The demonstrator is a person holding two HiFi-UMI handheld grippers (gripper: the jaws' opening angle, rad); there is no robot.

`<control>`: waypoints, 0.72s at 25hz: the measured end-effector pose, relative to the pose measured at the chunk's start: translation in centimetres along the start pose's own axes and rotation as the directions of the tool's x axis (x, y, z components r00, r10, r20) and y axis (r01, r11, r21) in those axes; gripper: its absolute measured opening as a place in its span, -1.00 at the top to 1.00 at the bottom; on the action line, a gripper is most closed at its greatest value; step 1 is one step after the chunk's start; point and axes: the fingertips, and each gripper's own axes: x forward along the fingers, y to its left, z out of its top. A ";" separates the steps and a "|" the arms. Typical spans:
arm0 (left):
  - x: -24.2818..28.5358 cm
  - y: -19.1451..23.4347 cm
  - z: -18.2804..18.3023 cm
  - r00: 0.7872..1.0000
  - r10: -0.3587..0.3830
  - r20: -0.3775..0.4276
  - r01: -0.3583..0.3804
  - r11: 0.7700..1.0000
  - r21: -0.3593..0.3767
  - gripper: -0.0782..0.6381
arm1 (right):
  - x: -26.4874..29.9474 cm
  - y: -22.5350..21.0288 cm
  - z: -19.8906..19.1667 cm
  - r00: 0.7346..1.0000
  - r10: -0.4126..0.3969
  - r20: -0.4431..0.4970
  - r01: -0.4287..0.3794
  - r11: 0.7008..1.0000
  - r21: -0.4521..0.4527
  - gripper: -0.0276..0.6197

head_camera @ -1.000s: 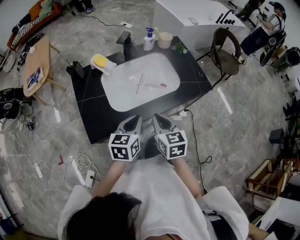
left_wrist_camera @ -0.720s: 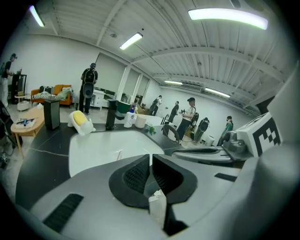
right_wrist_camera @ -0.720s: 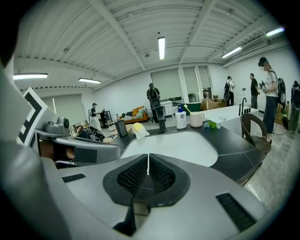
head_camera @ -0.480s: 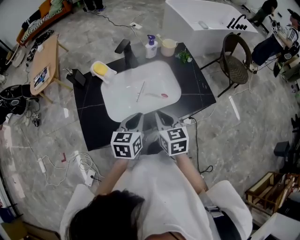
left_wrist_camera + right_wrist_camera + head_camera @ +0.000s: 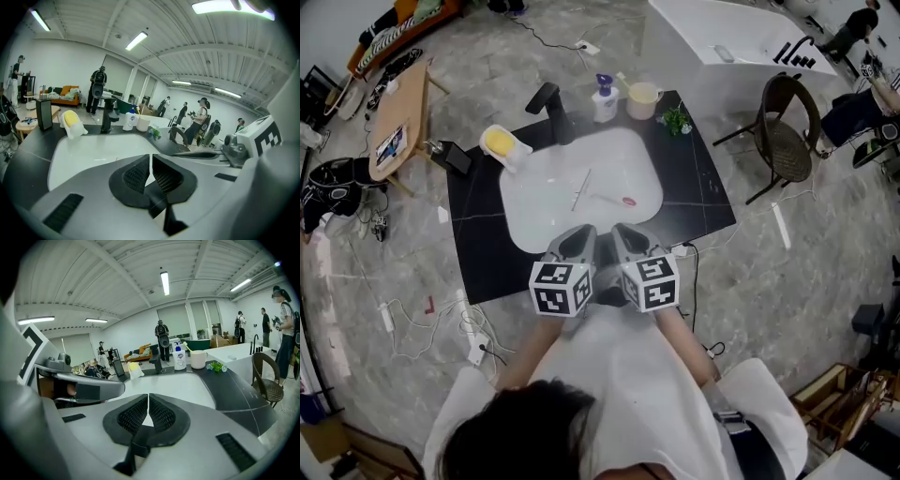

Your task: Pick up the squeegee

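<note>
A slim pale tool, apparently the squeegee, lies in the white sink set in the black counter. Beside it lies a thin stick with a red tip. My left gripper and right gripper hover side by side at the sink's near rim, short of both items. Each is shut with nothing between its pads, as the left gripper view and the right gripper view show. The tools themselves are hidden behind the jaws in both gripper views.
Behind the sink stand a black faucet, a soap bottle, a cup and a small plant. A yellow sponge in its holder sits at the back left. A chair is right; cables and a power strip cross the floor.
Both grippers have moved forward together from the counter's front edge to the sink's near rim, and the counter sits closer in view. Both stayed shut and empty.
</note>
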 end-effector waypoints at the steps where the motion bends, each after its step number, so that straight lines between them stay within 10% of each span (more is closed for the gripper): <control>1: 0.2 0.0 0.0 1.000 0.002 -0.001 -0.002 1.000 0.001 0.67 | 0.1 -0.1 -0.1 1.000 0.006 -0.003 -0.006 1.000 0.000 0.83; 18: 1.2 2.4 0.1 0.995 0.095 0.008 -0.094 0.992 -0.086 0.67 | 1.3 -2.5 0.5 0.997 0.050 -0.056 -0.053 0.998 -0.047 0.83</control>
